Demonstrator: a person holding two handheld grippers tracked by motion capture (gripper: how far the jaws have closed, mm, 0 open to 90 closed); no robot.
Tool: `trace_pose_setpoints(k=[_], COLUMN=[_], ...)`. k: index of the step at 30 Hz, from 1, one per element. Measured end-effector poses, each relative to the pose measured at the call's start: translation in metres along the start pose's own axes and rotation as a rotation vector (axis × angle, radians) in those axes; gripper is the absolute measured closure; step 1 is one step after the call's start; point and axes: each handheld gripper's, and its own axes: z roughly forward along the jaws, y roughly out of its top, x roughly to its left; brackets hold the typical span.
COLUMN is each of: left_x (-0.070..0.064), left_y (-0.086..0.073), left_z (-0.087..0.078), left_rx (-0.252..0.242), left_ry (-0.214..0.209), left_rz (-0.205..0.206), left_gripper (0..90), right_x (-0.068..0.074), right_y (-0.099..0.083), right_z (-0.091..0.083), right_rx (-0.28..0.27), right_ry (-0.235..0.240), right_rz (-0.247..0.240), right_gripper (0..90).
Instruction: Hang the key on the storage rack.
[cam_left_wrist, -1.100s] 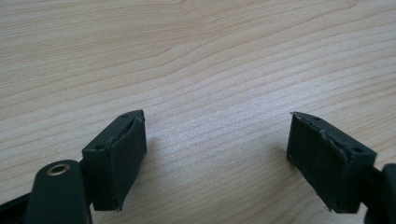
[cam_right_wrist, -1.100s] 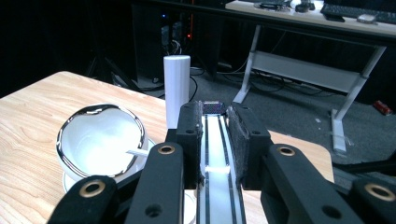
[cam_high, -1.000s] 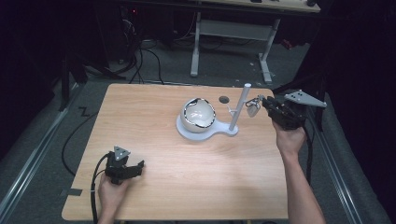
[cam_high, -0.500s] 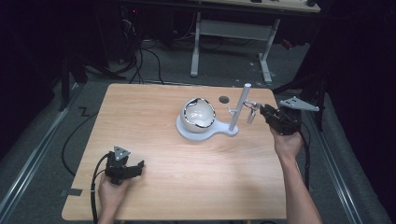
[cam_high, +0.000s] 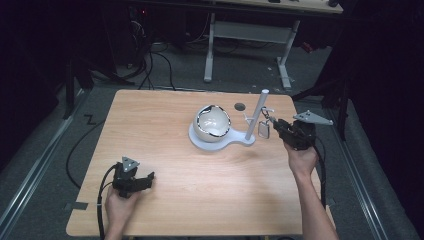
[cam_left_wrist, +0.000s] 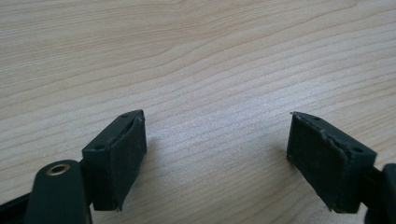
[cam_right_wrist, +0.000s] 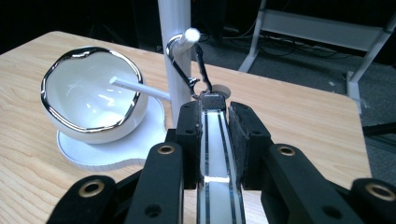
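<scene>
- Since a second ago, right gripper (cam_high: 276, 126) has drawn nearer the white post (cam_high: 255, 116), jaws pinching the key tag (cam_right_wrist: 215, 154).
- Tag's long axis points toward the post, carabiner (cam_right_wrist: 187, 70) hooked on its peg (cam_right_wrist: 187, 36).
- Left gripper (cam_left_wrist: 217, 154) rests spread on the table (cam_high: 165, 130).

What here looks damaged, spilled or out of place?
Nothing stands out. The white bowl sits upright on the stand's base, nothing is spilled, and the right gripper holds the tag whose clip hangs on the peg.
</scene>
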Motion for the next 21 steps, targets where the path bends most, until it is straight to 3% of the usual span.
trace_pose_setpoints(k=[21], left_x=[0.0], left_y=[0.0], left_z=[0.0], left_rx=[0.0], left_ry=[0.0], left_rz=[0.002], left_gripper=[19.7], right_x=[0.008], right_y=[-0.014], right_z=[0.018], right_rx=[0.031], right_ry=[0.004], right_rz=[0.015], right_gripper=[74.4])
